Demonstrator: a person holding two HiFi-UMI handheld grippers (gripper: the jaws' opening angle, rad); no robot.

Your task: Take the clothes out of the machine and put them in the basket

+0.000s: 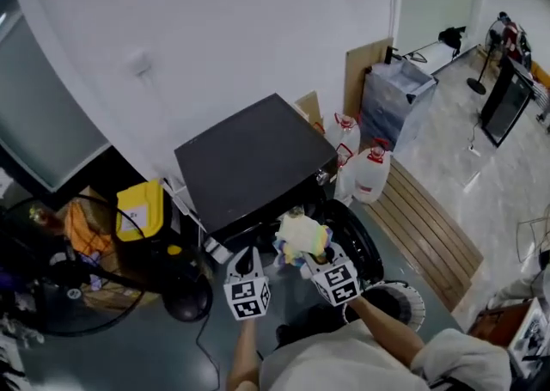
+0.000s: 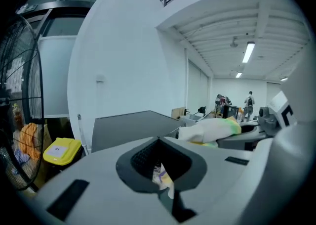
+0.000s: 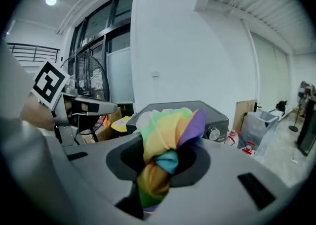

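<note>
The dark washing machine (image 1: 249, 157) stands against the wall, its round door (image 1: 357, 239) swung open at the front right. In front of its top edge both grippers are raised. My right gripper (image 3: 153, 184) is shut on a bunched pastel rainbow cloth (image 3: 168, 132), seen as a pale yellow bundle (image 1: 301, 237) in the head view. My left gripper (image 2: 163, 179) is shut on a small fold of pale printed cloth (image 2: 161, 173). I cannot tell whether it is the same garment. The white basket (image 1: 411, 303) sits on the floor at the right, partly hidden by my right arm.
A yellow bin (image 1: 142, 209) and a large floor fan (image 1: 60, 269) stand left of the machine. White jugs (image 1: 369, 174), a slatted wooden bench (image 1: 430, 230) and a grey plastic tub (image 1: 395, 93) are to its right. People stand far off down the room (image 2: 249, 101).
</note>
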